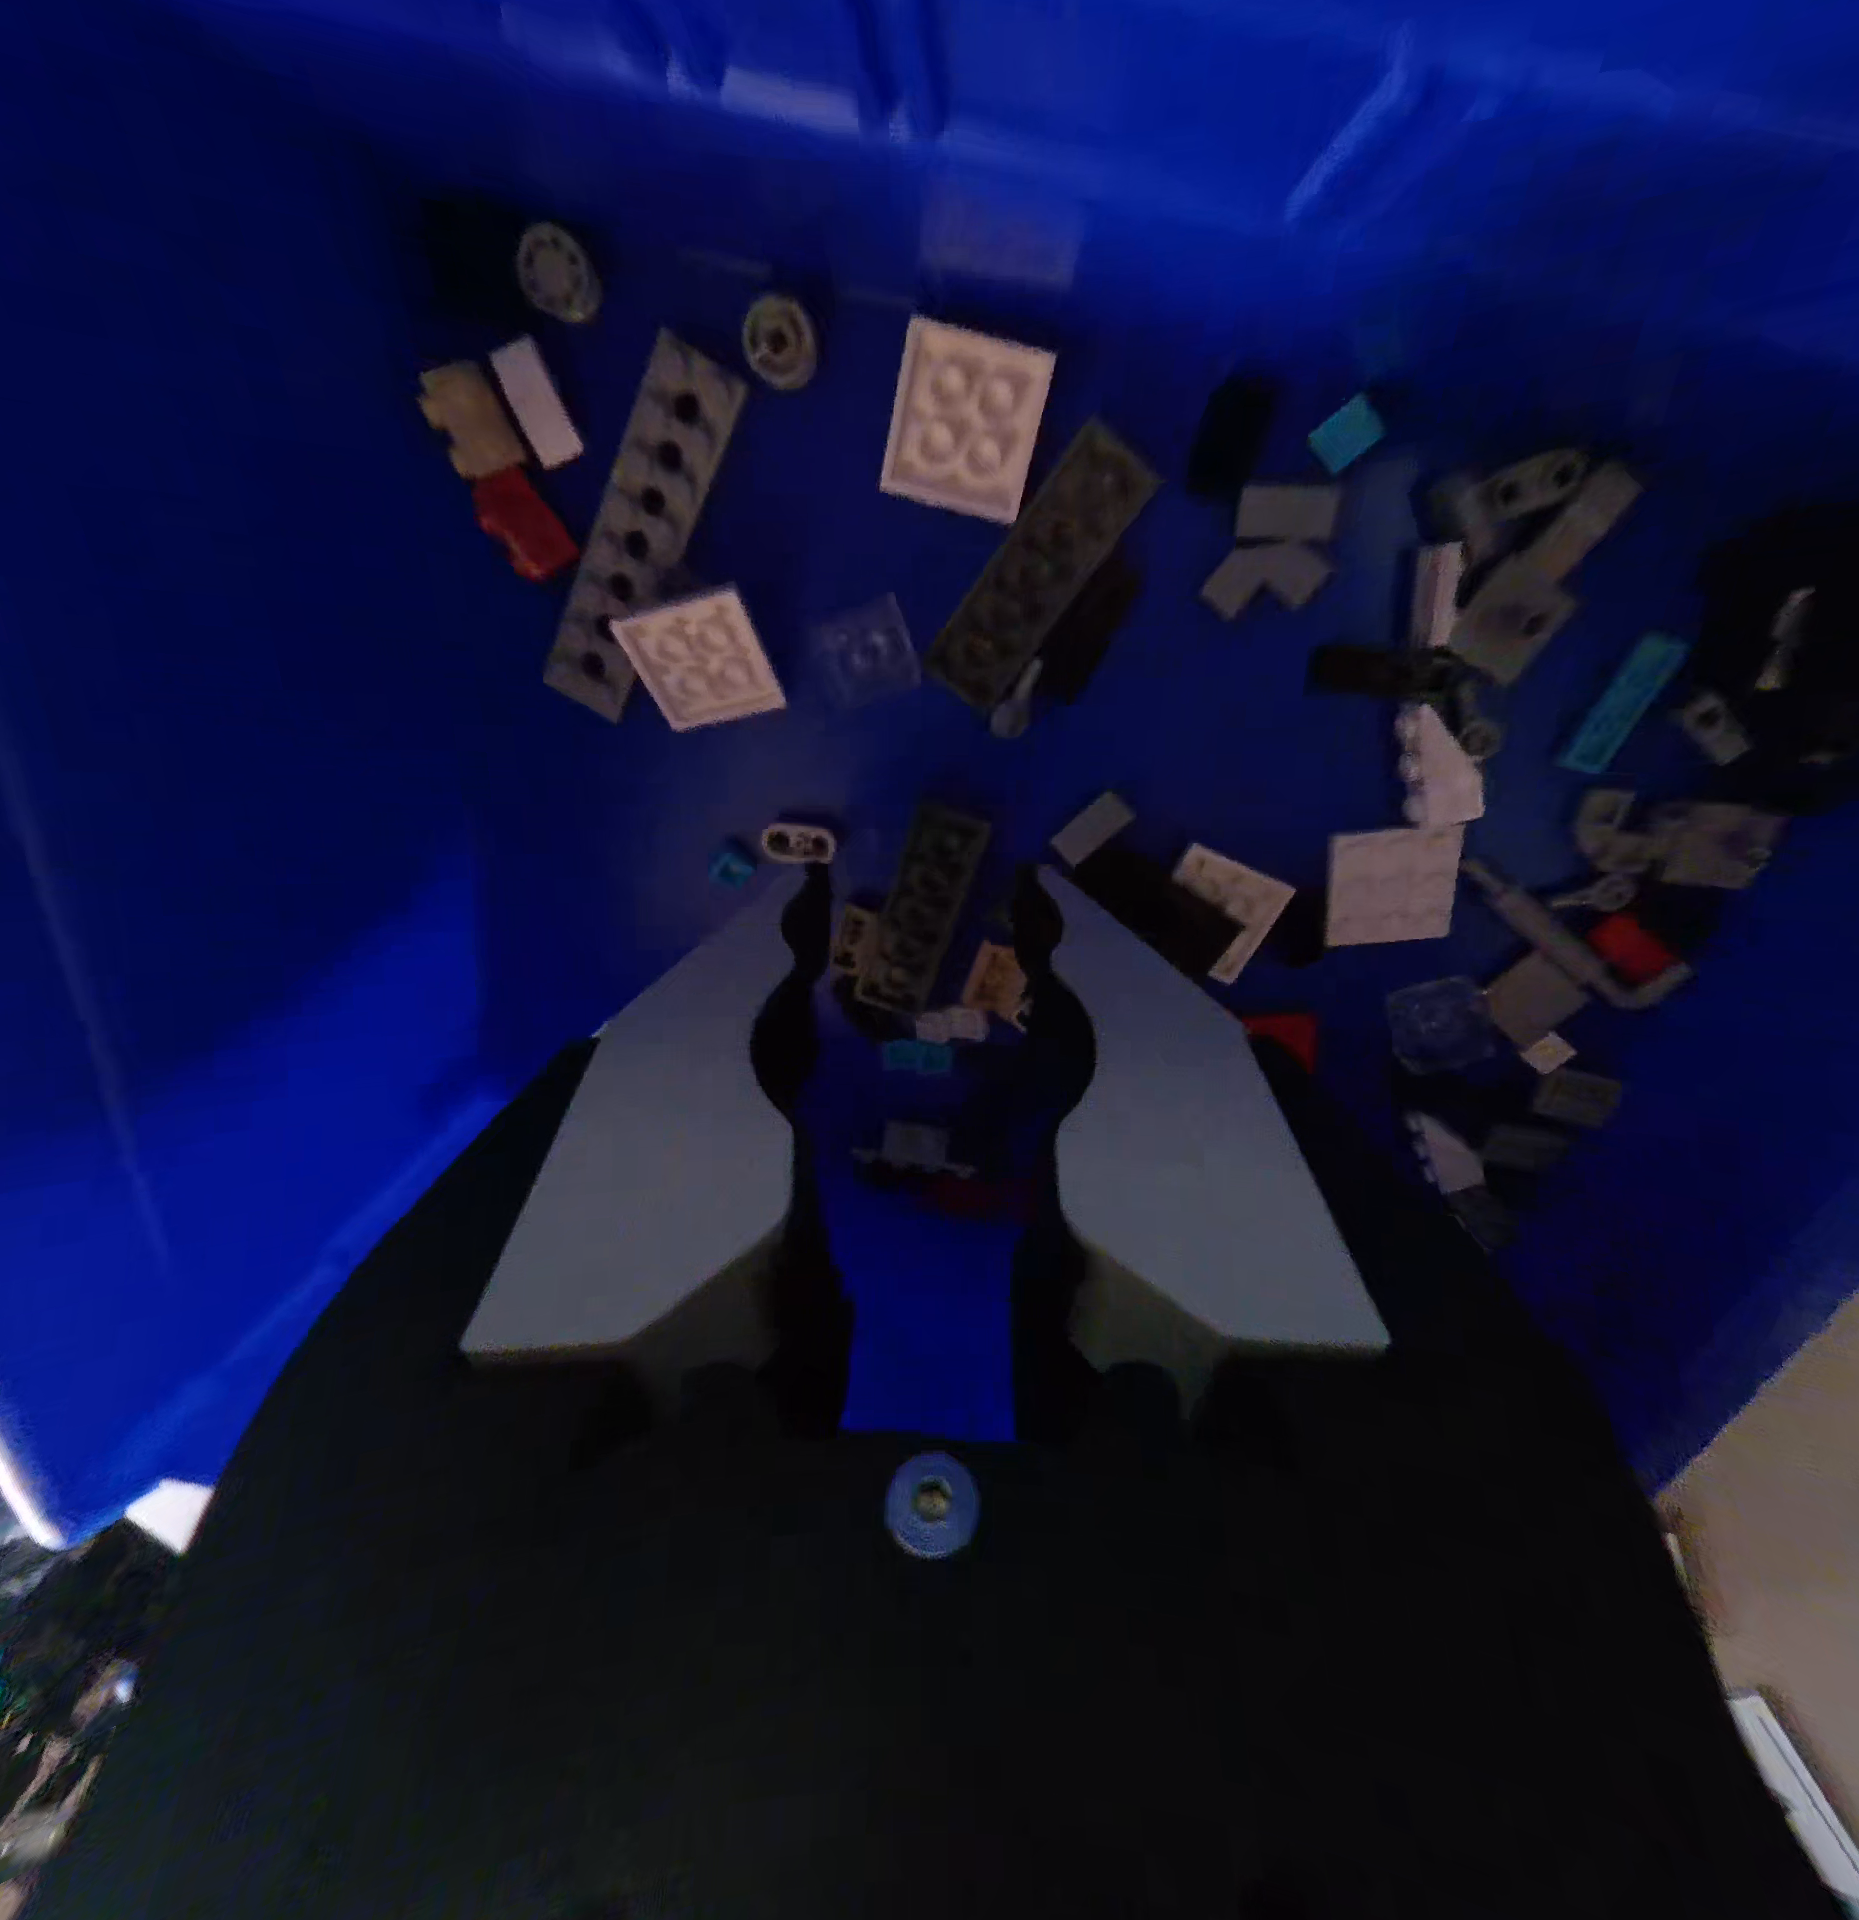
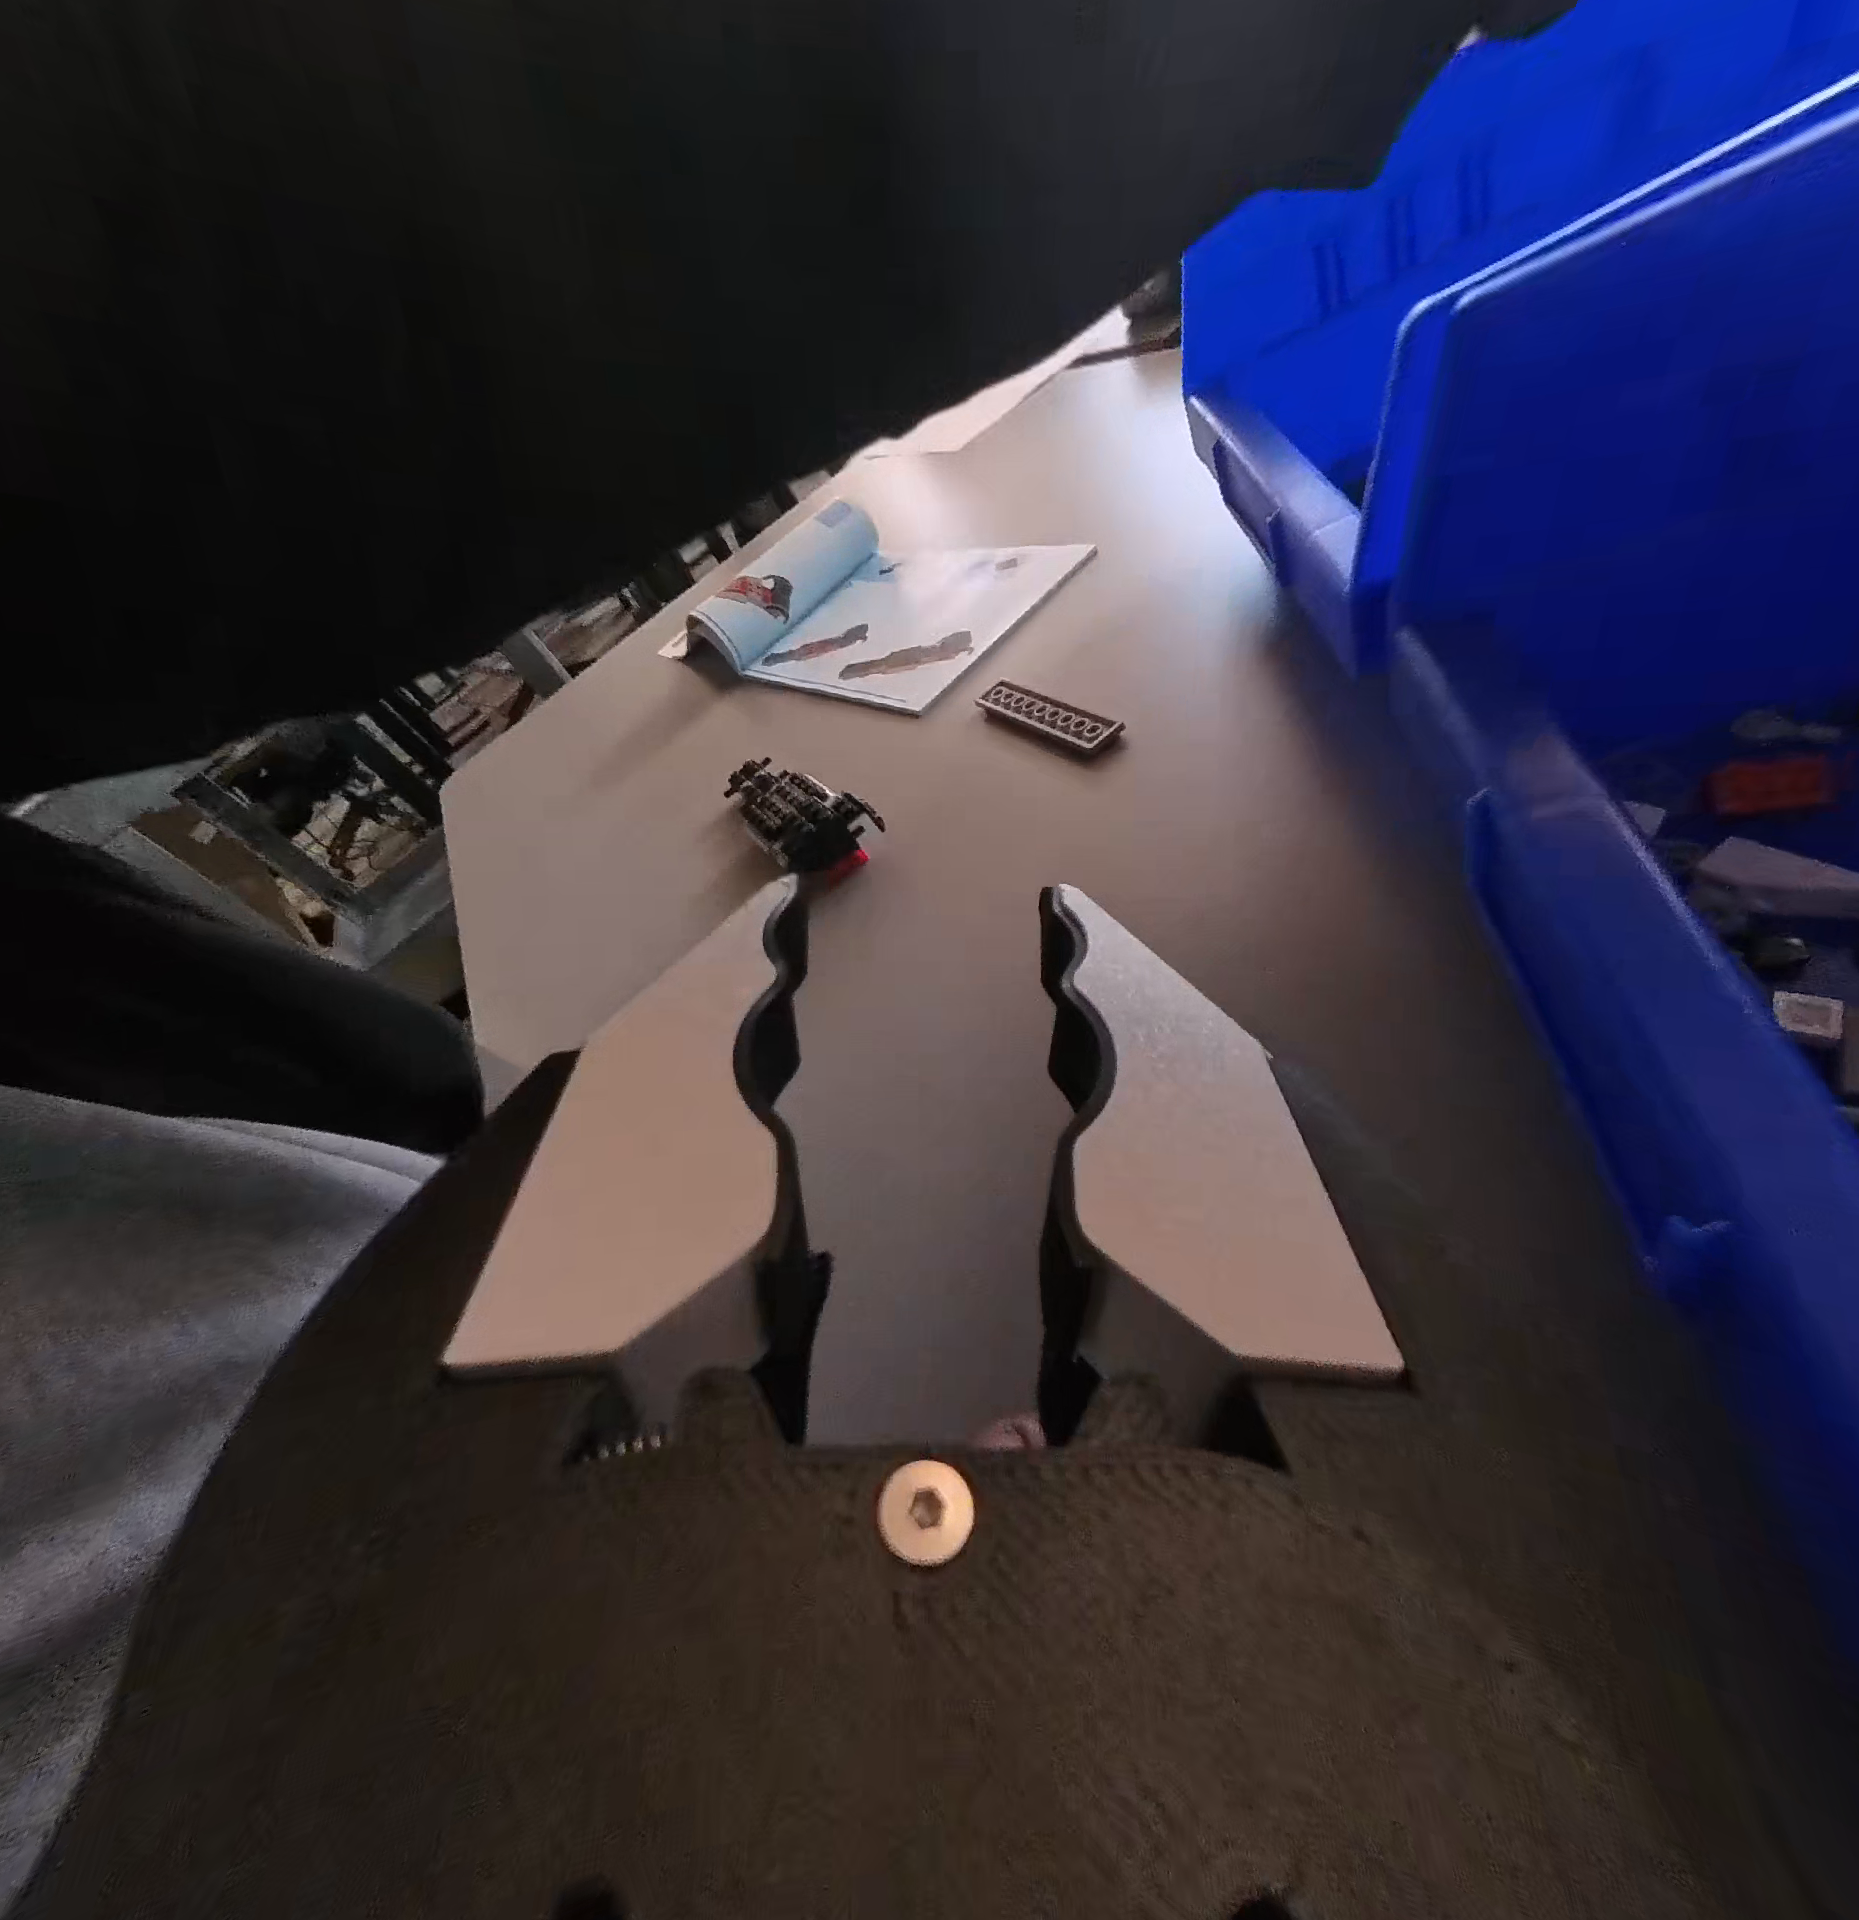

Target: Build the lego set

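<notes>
- While the left gripper points down into the blue bin, its jaws stand apart at a moderate width and hold nothing.
- Between its fingertips lies a dark studded plate on the bin floor; contact cannot be told.
- Loose lego pieces are scattered over the bin floor: two white square plates, a long grey plate with holes at far left, a red piece beside it, and a dense grey-and-black cluster at right.
- This view is dim and blurred; small parts cannot be identified.
- The right gripper hangs over the grey table, jaws apart and empty.
- Just beyond its left fingertip sits a small black partial assembly with a red part at its near end.
- Farther off lie a dark long plate and an open instruction booklet.
- The bin's wall stands at right.
</notes>
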